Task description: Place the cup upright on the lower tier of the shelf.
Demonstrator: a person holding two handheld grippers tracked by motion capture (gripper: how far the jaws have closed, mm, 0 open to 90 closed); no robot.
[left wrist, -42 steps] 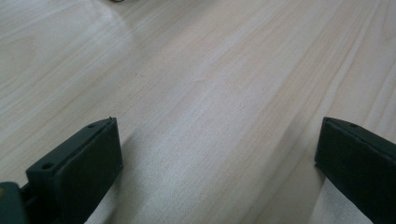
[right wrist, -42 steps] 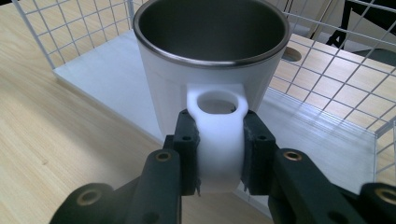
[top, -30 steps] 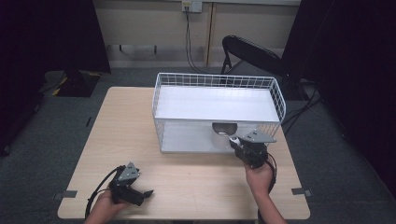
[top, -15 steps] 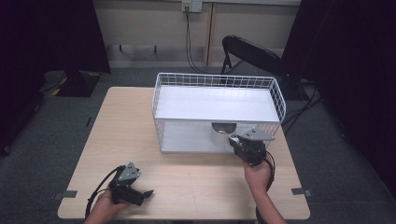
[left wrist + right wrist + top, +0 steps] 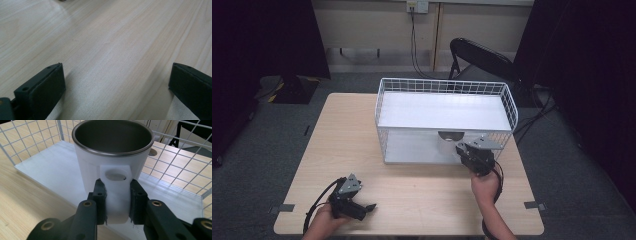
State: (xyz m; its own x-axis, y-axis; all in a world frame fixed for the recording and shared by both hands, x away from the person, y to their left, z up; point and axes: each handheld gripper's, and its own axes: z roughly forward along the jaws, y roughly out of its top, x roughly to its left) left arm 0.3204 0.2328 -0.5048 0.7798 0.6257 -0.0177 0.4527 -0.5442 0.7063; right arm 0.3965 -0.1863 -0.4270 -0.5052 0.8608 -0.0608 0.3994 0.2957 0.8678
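Just inside the basket (image 5: 30, 142) wall, right gripper (image 5: 117, 202) clamps mug (image 5: 112, 157).

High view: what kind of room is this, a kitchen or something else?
Probably a lab or recording studio, not a kitchen: a bare light wooden table with only a white wire basket rack on it, black curtains at the sides, and a hand-held right claw gripping a white mug.

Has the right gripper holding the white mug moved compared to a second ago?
No. In the high view the right gripper, shut on the handle of the white steel-lined mug, sits at the same spot by the white wire basket's front right corner.
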